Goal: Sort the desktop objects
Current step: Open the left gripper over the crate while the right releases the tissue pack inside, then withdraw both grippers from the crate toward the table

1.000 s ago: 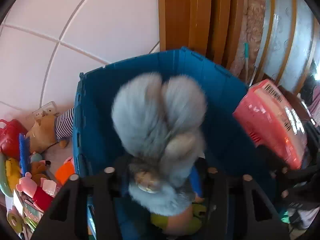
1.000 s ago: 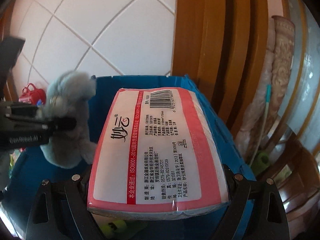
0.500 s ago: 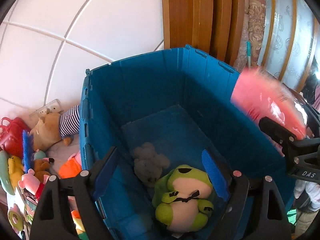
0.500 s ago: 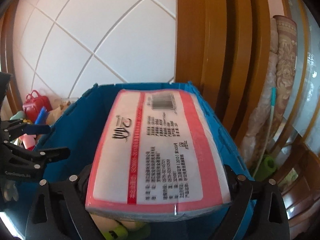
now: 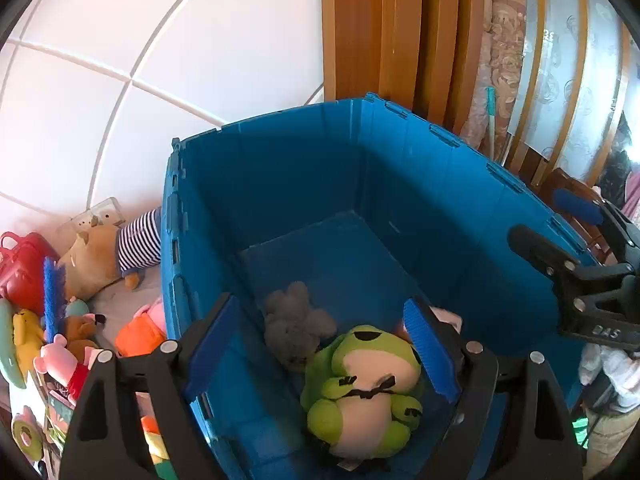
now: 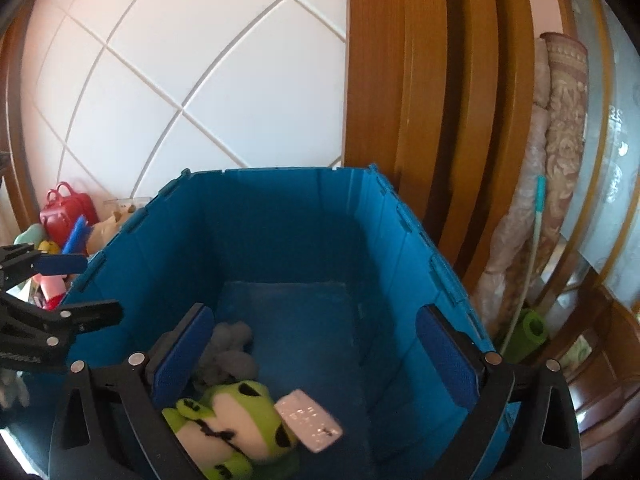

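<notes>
A deep blue bin (image 5: 280, 184) stands below both grippers. On its floor lie a grey plush (image 5: 296, 324) and a green frog plush (image 5: 368, 388). In the right wrist view a pink and white tissue pack (image 6: 310, 420) lies tilted against the frog (image 6: 228, 420), with the grey plush (image 6: 230, 348) behind it. My left gripper (image 5: 318, 308) hangs open over the bin with nothing between its blue pads. My right gripper (image 6: 314, 316) is over the bin too; its jaws are opening and hold nothing. Each gripper shows in the other's view, the right (image 5: 576, 276) and the left (image 6: 52, 292).
Left of the bin lie a striped bear plush (image 5: 104, 256), a red bag (image 5: 20, 272), a pink pig toy (image 5: 60, 360) and an orange toy (image 5: 140, 332). A wooden door frame (image 5: 400, 40) and a rolled carpet (image 6: 560, 140) stand behind the bin, by a white tiled wall.
My left gripper opened and the grey plush dropped to the bin floor. My right gripper let go of the tissue pack, which now lies in the bin beside the frog.
</notes>
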The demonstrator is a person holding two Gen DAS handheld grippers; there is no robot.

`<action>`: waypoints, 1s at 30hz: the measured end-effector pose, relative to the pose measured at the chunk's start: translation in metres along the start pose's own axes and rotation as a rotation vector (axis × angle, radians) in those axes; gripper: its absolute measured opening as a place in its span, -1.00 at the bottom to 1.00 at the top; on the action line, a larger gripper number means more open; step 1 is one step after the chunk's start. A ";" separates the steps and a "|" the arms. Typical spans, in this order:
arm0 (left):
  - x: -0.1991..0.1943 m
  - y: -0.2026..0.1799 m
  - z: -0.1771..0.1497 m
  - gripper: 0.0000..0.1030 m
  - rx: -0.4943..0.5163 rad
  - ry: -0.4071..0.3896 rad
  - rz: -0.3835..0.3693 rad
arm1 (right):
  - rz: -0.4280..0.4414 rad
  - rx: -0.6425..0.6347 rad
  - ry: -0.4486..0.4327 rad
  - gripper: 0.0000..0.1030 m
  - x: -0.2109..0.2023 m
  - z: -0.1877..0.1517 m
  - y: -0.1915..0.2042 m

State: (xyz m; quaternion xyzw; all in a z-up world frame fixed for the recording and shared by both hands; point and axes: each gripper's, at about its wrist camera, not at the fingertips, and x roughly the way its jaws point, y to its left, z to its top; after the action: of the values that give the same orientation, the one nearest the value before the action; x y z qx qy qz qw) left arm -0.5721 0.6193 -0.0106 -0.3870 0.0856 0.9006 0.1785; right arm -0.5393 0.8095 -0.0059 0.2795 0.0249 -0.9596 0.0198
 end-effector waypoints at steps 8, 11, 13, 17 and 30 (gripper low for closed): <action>-0.025 -0.001 -0.012 0.64 0.003 -0.040 0.006 | -0.035 -0.011 -0.007 0.99 -0.013 -0.005 0.007; -0.035 -0.002 -0.018 0.64 0.002 -0.056 0.006 | -0.041 -0.018 -0.010 0.99 -0.023 -0.009 0.011; -0.040 -0.002 -0.023 0.64 0.002 -0.063 0.004 | -0.044 -0.019 -0.014 0.99 -0.030 -0.011 0.014; -0.050 -0.003 -0.035 0.64 -0.003 -0.067 -0.010 | -0.051 -0.023 -0.023 0.99 -0.046 -0.016 0.021; -0.101 0.019 -0.076 0.64 -0.029 -0.142 0.005 | -0.042 -0.033 -0.060 0.99 -0.089 -0.025 0.059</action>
State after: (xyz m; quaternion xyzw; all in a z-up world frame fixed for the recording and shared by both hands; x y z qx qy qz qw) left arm -0.4645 0.5534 0.0115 -0.3245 0.0606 0.9274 0.1760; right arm -0.4481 0.7541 0.0184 0.2497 0.0460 -0.9672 0.0048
